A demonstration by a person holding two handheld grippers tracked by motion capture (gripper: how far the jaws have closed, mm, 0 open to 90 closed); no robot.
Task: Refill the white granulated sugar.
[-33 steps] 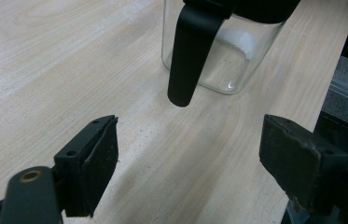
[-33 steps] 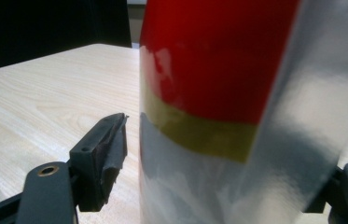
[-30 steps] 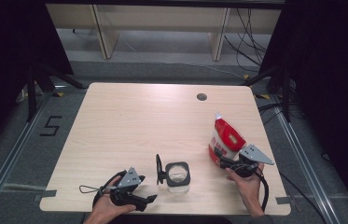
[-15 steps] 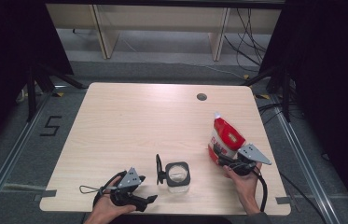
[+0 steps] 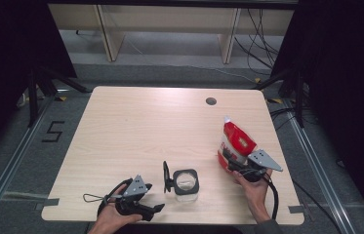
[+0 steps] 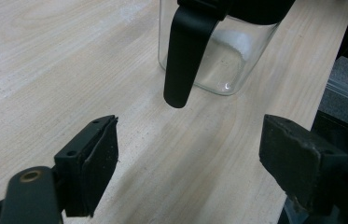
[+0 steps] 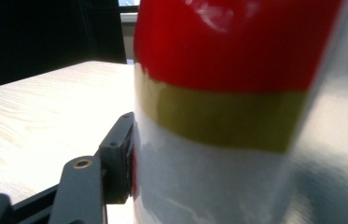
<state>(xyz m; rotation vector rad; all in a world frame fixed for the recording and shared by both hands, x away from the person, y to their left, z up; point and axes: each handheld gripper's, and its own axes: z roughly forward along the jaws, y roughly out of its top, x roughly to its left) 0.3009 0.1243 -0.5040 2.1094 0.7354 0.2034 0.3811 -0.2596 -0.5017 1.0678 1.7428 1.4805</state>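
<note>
Right hand-held gripper [image 5: 232,163], jaws just closing, grasps the red-and-white bag [image 5: 234,144]; its own view reveals a yellow band. Left hand-held gripper [image 6: 188,154] released before the glass jar [image 6: 218,51].

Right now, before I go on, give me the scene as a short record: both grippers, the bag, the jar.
left gripper: open, nothing between its jaws, near the table's front edge, pointing at the jar
right gripper: jaws have just been closing, around the bag's lower part; one pad touches it
bag: red and white, upright, right side of table
jar: clear glass, black rim, open, its lid hanging at its left
table: light wood
</note>
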